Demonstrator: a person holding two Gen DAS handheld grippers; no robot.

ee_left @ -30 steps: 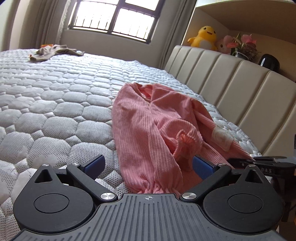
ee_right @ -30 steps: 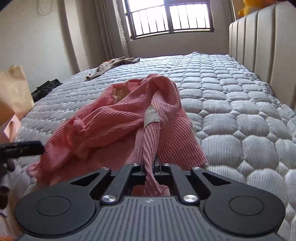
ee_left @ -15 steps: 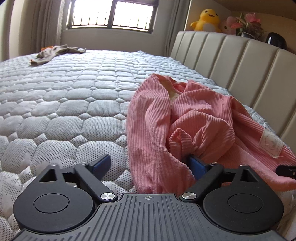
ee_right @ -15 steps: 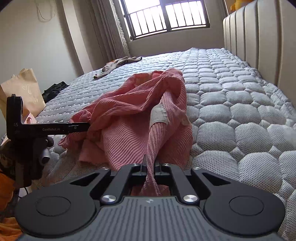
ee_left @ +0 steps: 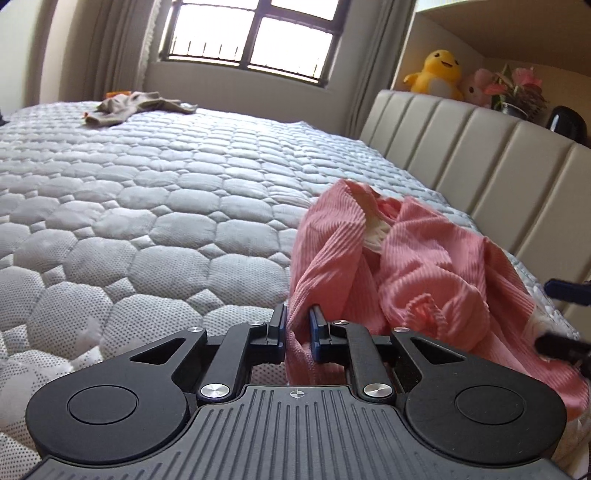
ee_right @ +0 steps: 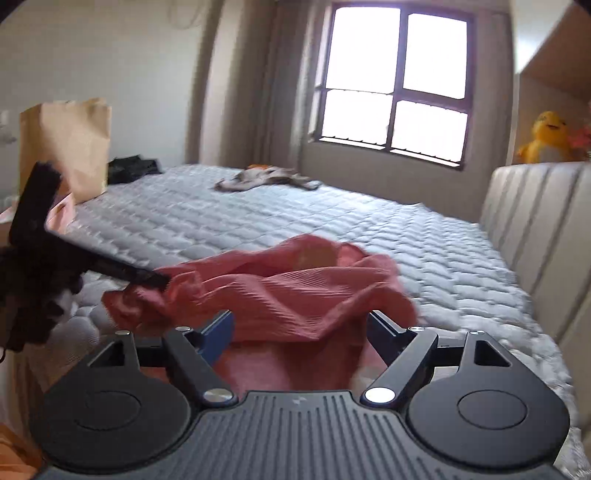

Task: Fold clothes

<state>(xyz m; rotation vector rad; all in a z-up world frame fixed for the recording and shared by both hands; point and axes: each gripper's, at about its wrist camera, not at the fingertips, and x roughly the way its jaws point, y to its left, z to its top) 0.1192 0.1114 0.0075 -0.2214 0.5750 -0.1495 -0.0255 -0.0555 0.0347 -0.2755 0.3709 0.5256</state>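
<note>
Here the pink ribbed garment [ee_left: 424, 266] lies crumpled on the quilted grey bed [ee_left: 147, 206], near the padded beige headboard [ee_left: 498, 166]. My left claw [ee_left: 298, 325] has just been closing, and its blue pads now pinch a fold at the garment's near edge. My right claw [ee_right: 299, 332] has just been opening; its jaws stand wide with the cloth lying between them, and neither pad presses on it. In the right view I can see the left claw's black fingers biting into the garment's far corner. Across the bed, below the window [ee_left: 251, 33], lies a grey-brown garment [ee_left: 136, 105]. A brown paper bag [ee_right: 70, 144] stands beside the bed.
</note>
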